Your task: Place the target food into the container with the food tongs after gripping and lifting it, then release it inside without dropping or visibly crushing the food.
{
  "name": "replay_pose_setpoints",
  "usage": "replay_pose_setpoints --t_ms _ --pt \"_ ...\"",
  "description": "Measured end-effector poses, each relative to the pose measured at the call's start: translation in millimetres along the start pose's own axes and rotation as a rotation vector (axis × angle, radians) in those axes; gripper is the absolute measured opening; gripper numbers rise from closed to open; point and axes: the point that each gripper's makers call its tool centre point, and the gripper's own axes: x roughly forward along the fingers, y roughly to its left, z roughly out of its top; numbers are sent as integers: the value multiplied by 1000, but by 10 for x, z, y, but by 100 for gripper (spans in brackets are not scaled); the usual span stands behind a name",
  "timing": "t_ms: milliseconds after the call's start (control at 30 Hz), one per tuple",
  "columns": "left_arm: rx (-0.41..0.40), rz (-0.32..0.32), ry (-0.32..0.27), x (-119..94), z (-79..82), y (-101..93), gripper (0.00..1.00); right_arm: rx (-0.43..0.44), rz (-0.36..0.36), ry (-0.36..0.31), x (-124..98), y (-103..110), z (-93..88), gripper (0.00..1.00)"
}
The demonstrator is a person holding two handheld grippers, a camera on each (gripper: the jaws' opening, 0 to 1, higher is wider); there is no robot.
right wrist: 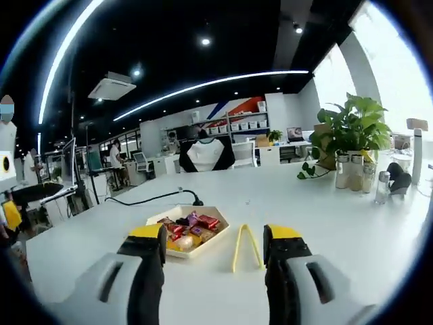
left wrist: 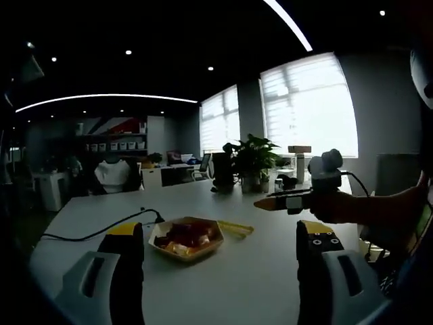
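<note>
Left gripper (left wrist: pixel 220 247) jaws wide, holding nothing; right gripper (right wrist: pixel 215 247) likewise wide and empty above the white table (right wrist: pixel 352 223); yellow food tongs (right wrist: pixel 246 246) flat on it, just beside the tray of snacks (right wrist: pixel 188 230); black cable (right wrist: pixel 152 198) behind.

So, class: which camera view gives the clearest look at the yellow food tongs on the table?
The right gripper view. There the yellow food tongs lie whole between that gripper's jaws, both arms spreading toward the camera, right of the hexagonal tray. In the left gripper view the tongs are a small, foreshortened streak at the tray's far side.
</note>
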Motion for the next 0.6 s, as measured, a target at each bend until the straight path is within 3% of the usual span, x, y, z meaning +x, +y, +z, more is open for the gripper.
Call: replay_pose_setpoints --t_ms 67,167,200,300,367,467,600 --pt "-10 17 -2 -2 -11 52 100 19 -8 -79 -104 15 88 65" --pt "-29 61 2 -15 -36 154 100 9 -17 -75 -223 21 22 70" --pt "-31 75 -5 -23 -31 182 100 8 -32 -102 -282 3 36 74" --pt "52 123 28 -50 -80 281 100 24 -60 -134 -409 -18 52 83" --pt "28 120 10 -48 -68 260 100 -4 -73 -147 -462 -45 93 89" --pt "13 175 -69 -106 66 315 100 -29 -95 -165 -522 -99 164 98" --pt "3 196 -72 -158 129 361 100 -3 -121 -162 -591 -178 220 99"
